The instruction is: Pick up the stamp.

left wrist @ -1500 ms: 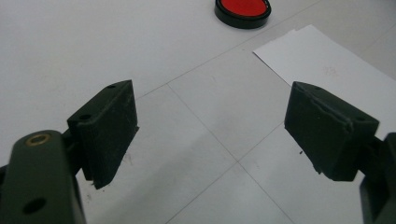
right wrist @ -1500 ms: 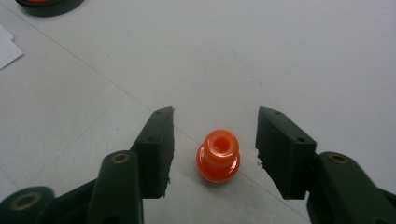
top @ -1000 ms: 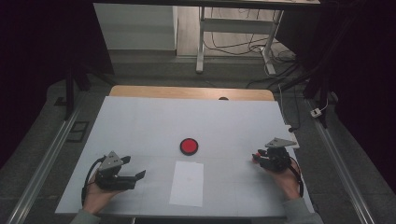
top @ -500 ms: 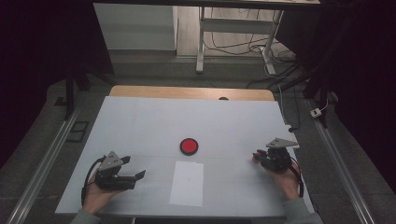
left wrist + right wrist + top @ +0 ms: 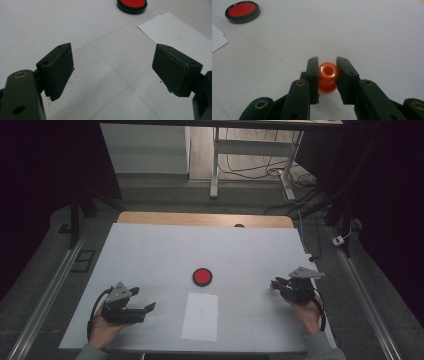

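Your right gripper [image 5: 327,75] pinches a glossy orange bead [image 5: 327,77] with 2 lobes and a hole, its jaws having just closed; your left gripper [image 5: 120,72] stays spread, empty.

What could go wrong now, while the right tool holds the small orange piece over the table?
1. The right tool is shut on a small, rounded orange piece, gripped only near the jaw tips. It could slip out and roll across the smooth white table.
2. The sheet of paper lies loose; a passing tool could push it.
3. The left tool is open and holds nothing, so it may not catch a dropped piece in time.
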Demonstrator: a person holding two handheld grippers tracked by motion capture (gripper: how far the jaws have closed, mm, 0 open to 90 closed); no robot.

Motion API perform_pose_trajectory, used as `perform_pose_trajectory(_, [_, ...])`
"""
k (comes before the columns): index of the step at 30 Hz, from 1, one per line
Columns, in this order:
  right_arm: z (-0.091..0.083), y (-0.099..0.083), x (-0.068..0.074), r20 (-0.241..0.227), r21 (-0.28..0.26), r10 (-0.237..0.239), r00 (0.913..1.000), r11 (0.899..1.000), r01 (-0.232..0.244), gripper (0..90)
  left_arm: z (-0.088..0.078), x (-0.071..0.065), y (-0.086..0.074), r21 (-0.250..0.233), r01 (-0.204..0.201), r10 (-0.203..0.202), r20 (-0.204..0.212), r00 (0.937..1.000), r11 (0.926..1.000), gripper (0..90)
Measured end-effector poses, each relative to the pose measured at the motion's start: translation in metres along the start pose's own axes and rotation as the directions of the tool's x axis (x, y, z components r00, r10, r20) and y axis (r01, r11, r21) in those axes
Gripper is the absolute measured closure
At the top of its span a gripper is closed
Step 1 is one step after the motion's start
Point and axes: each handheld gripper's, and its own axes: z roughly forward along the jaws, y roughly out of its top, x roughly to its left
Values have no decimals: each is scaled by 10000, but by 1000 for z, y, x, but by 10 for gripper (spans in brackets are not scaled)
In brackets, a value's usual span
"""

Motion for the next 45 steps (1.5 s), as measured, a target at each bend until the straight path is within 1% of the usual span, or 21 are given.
perform_pose_trajectory(2, [-1, 0, 0, -30, -50, 32, 10000, 10000, -32, 721, 0, 0, 0, 4, -14, 14, 1, 10000, 10000, 177])
perform_pose_trajectory(8, [-4, 5, 5, -203, -480, 40, 9998, 9988, -49, 721, 1, 0, 0, 43, -17, 17, 12, 10000, 10000, 178])
perform_pose_trajectory(19, [-6, 11, 13, -553, -891, -49, 9985, 9960, -1, 721, 2, 0, 0, 73, -33, 33, -6, 10000, 10000, 178])
perform_pose_trajectory(28, [-7, 16, 21, -931, -1281, -65, 9956, 9917, -55, 721, 3, -1, 0, 99, -73, 73, 15, 10000, 9999, 179])
perform_pose_trajectory(29, [-8, 17, 23, -969, -1317, -132, 9952, 9913, 3, 720, 3, -1, 0, 97, -73, 73, 11, 10000, 9999, 180])
perform_pose_trajectory(30, [-7, 18, 24, -1022, -1433, -95, 9947, 9897, -52, 720, 3, -1, 0, 105, -73, 73, 7, 10000, 9999, 180])
perform_pose_trajectory(32, [-8, 19, 26, -1090, -1388, -137, 9940, 9903, -16, 721, 3, -1, 0, 116, -80, 80, 20, 10000, 9999, 181])
perform_pose_trajectory(34, [-7, 20, 28, -1164, -1524, -125, 9931, 9883, -54, 720, 4, -1, 0, 122, -85, 85, 20, 10000, 9999, 180])
perform_pose_trajectory(41, [-6, 23, 34, -1389, -1619, -209, 9901, 9868, -19, 720, 4, -1, 0, 130, -71, 71, 22, 10000, 9999, 181])
perform_pose_trajectory(44, [-5, 24, 37, -1512, -1659, -253, 9882, 9861, -2, 721, 4, -1, 0, 136, -74, 73, 24, 10000, 9999, 181])
perform_pose_trajectory(45, [-4, 26, 41, -1581, -1673, -304, 9870, 9859, 35, 720, 4, -1, 0, 139, -73, 73, 26, 10000, 9999, 181])
